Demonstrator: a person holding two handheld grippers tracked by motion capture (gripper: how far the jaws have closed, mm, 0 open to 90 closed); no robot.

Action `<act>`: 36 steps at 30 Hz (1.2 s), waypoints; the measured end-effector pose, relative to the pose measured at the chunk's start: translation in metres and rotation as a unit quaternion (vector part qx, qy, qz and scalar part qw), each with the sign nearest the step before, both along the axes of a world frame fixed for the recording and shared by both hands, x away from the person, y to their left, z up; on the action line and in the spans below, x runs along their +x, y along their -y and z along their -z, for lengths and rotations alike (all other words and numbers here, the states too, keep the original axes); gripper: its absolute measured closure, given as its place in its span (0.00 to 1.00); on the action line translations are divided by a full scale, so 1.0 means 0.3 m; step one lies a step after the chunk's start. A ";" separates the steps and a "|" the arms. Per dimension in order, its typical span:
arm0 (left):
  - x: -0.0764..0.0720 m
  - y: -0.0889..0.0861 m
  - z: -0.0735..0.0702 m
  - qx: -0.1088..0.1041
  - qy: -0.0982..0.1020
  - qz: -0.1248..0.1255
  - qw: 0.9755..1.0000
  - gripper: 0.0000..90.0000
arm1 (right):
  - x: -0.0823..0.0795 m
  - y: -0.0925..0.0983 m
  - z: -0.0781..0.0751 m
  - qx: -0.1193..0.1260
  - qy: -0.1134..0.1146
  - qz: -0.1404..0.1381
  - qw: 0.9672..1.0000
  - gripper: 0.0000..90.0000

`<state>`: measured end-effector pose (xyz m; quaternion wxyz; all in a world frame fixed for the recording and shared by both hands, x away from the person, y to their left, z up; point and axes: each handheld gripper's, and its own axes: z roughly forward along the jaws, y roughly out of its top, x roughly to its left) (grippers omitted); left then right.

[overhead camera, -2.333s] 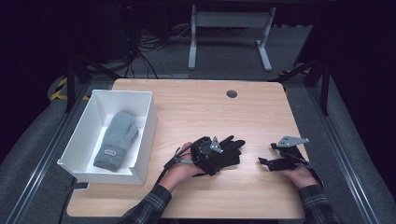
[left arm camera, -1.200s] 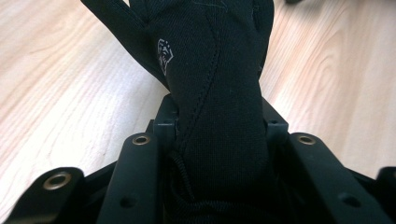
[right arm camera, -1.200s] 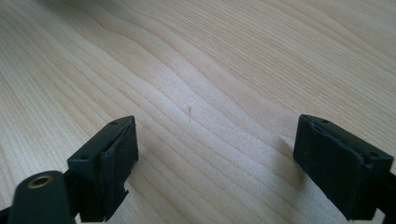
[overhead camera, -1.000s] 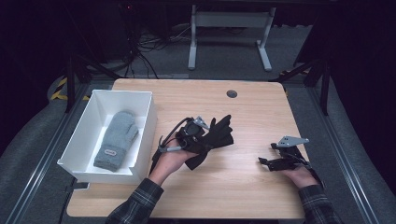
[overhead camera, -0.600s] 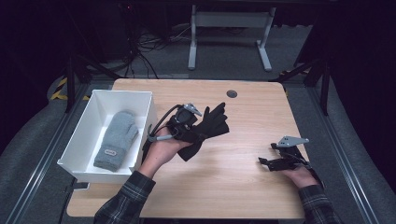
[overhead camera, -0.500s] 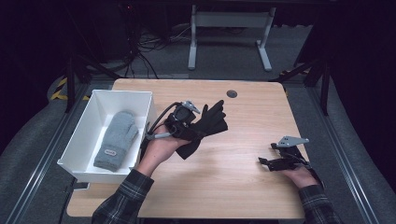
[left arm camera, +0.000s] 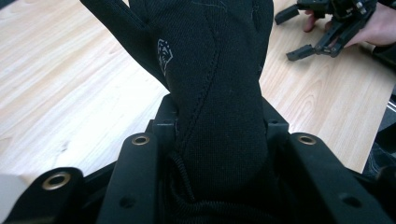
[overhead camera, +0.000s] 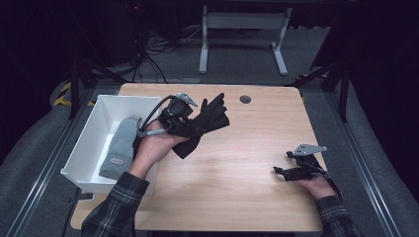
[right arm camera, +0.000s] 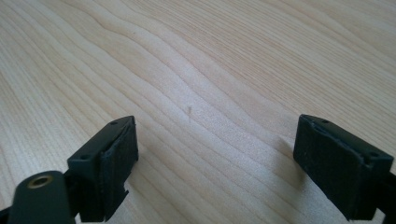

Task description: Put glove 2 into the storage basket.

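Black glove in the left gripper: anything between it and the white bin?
Nothing visible. The left gripper holds the black glove above the wooden table, beside the white bin. The bin's near wall stands below the glove, and its top is open. A grey mitten already lies inside, leaving bare floor beside it.

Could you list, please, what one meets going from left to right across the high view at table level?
White bin holding a grey mitten → left claw gripping a black glove → bare wooden table → right claw, jaws apart, resting on the table.
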<state>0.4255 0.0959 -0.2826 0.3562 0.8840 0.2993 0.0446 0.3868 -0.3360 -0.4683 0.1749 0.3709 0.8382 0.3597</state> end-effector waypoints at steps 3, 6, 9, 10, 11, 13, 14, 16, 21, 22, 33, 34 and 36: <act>0.003 -0.033 -0.018 0.001 0.003 -0.010 1.000 0.69 | 0.000 0.000 0.000 0.000 0.000 0.000 1.000 0.16; 0.007 -0.068 -0.032 0.002 0.006 -0.023 1.000 0.69 | 0.000 0.000 0.000 0.000 0.000 0.000 1.000 0.16; 0.010 -0.114 -0.045 0.007 0.011 -0.042 0.999 0.69 | 0.000 0.000 0.000 0.000 0.000 0.000 1.000 0.16; 0.012 -0.135 -0.049 0.008 0.012 -0.050 0.999 0.69 | 0.000 0.000 0.000 0.000 0.000 0.000 1.000 0.16; 0.012 -0.154 -0.053 0.008 0.014 -0.058 0.998 0.69 | 0.000 0.000 0.000 0.000 0.000 0.000 1.000 0.16; 0.011 -0.192 -0.059 0.007 0.015 -0.073 0.997 0.69 | 0.000 0.000 0.000 0.000 0.000 0.000 1.000 0.16; 0.009 -0.212 -0.060 0.005 0.015 -0.080 0.997 0.69 | 0.000 0.000 0.000 0.000 0.000 0.000 1.000 0.16; 0.006 -0.251 -0.061 0.005 0.016 -0.095 0.995 0.69 | 0.000 0.000 0.000 0.000 0.000 0.000 1.000 0.16; -0.001 -0.353 -0.056 0.015 0.024 -0.141 0.990 0.69 | -0.001 0.000 0.000 0.000 0.000 0.000 1.000 0.16; -0.002 -0.366 -0.053 0.018 0.025 -0.149 0.988 0.69 | -0.001 0.000 0.000 -0.001 0.001 0.000 1.000 0.16; 0.006 -0.518 0.063 0.050 0.006 -0.240 0.969 0.69 | -0.001 -0.001 0.000 -0.001 0.002 0.000 1.000 0.16; 0.008 -0.527 0.076 0.052 0.005 -0.246 0.968 0.69 | -0.001 -0.001 0.000 0.000 0.002 0.000 1.000 0.16; 0.008 -0.537 0.092 0.056 0.001 -0.253 0.966 0.69 | -0.001 -0.001 0.000 0.000 0.002 0.000 1.000 0.16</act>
